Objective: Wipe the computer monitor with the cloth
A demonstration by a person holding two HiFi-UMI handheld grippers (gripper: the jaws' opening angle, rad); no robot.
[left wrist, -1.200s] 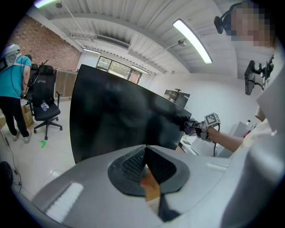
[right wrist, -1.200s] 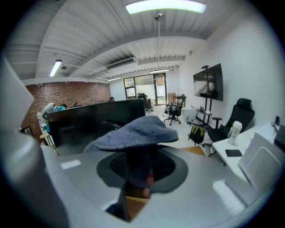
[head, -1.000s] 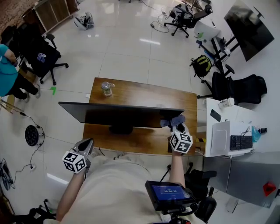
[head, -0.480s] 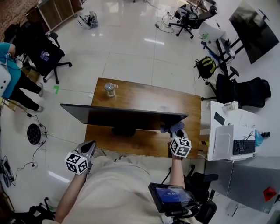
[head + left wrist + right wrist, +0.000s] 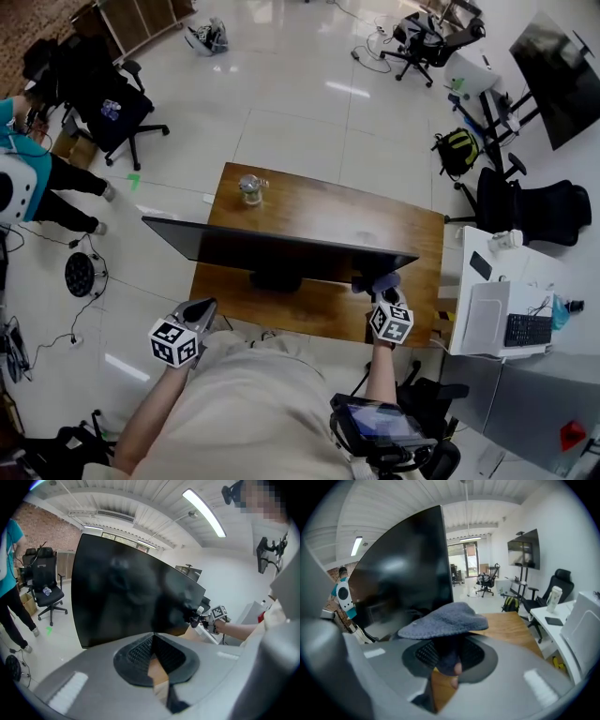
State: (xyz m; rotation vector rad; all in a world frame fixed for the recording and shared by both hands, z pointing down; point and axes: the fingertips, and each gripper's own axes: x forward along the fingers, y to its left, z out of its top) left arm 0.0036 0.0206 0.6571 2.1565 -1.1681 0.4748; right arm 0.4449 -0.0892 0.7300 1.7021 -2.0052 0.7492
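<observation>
The black monitor (image 5: 281, 246) stands on a wooden desk (image 5: 328, 211), its screen facing me. My right gripper (image 5: 380, 289) is shut on a grey-blue cloth (image 5: 375, 278) and holds it against the screen near its lower right corner. In the right gripper view the cloth (image 5: 450, 618) bulges over the jaws of the right gripper (image 5: 447, 648), right beside the dark screen (image 5: 408, 569). My left gripper (image 5: 199, 311) hangs off the desk's front left edge, shut and empty. The left gripper view shows the left gripper (image 5: 152, 639) below the screen (image 5: 126, 597), with the right gripper (image 5: 206, 618) far across.
A glass jar (image 5: 249, 187) sits at the desk's far left corner. A white desk (image 5: 502, 281) with a laptop and keyboard stands close on the right. Office chairs (image 5: 108, 103), a backpack (image 5: 457, 150) and a person in teal (image 5: 23, 183) are around the floor.
The right gripper with the cloth has slid slightly left along the screen from its right end. The left gripper has stayed put. The head view has shifted.
</observation>
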